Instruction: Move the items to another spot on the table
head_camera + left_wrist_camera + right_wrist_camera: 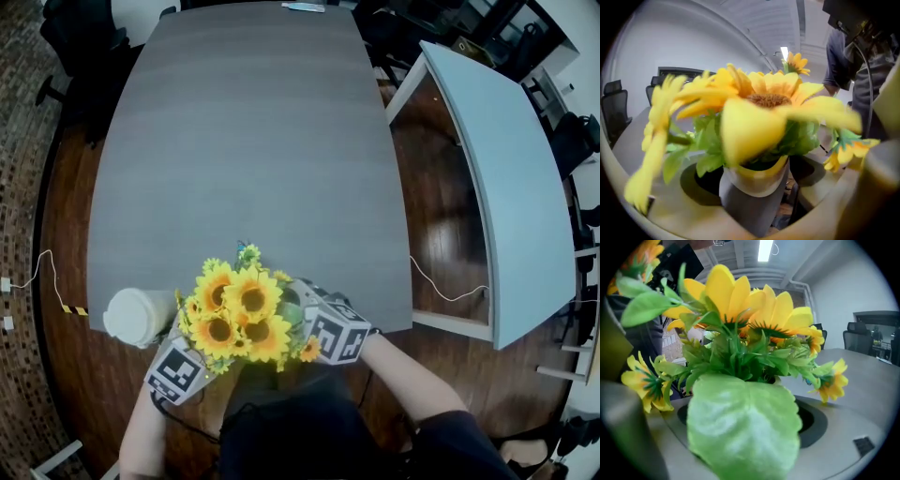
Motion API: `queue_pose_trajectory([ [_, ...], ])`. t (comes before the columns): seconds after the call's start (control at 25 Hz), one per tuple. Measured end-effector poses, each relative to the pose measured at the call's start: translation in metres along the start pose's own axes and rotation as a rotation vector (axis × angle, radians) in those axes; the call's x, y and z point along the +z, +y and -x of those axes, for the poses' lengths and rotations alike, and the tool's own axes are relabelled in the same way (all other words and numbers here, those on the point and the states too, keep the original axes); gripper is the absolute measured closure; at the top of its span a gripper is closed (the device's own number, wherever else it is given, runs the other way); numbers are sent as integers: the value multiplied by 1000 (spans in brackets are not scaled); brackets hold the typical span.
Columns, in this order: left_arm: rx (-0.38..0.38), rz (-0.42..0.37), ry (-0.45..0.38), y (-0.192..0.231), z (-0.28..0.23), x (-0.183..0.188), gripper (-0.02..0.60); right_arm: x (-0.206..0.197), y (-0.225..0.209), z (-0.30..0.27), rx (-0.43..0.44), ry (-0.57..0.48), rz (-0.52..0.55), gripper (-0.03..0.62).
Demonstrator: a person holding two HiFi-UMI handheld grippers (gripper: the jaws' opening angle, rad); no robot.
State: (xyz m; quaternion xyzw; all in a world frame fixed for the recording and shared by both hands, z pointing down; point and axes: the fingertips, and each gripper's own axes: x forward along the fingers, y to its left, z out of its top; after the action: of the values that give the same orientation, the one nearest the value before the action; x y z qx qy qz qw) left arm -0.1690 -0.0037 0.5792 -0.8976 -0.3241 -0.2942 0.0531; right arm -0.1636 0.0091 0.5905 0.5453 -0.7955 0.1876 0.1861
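Left gripper (187, 352) | jaws clamped on grey vase (750, 201) of artificial sunflowers (239, 314), which stood just right of white lidded cup (138, 316) | right gripper (315, 315) sat farther right of cup, at bouquet's far side | green leaf (743, 427) covered its jaws, grip unreadable

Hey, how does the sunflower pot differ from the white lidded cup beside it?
The grey pot of yellow sunflowers is bushy and colourful; the white lidded paper cup is plain and narrower. The pot is between the left claw and right claw; the cup stands alone, untouched. Both are by the grey table's near edge.
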Motion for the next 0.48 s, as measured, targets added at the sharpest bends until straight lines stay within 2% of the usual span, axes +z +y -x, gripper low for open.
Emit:
queue_pose_trajectory([
  [0.16,26,27,18,0,9,-7,124,-3,5,-12,-17,-10,-3,118],
  [0.36,67,-13,26,7,10,-6,123,-5,0,-18,-16,15,25,120],
  [0.48,100,28,29,10,9,-6,123,-6,-4,-19,5,19,46,120],
])
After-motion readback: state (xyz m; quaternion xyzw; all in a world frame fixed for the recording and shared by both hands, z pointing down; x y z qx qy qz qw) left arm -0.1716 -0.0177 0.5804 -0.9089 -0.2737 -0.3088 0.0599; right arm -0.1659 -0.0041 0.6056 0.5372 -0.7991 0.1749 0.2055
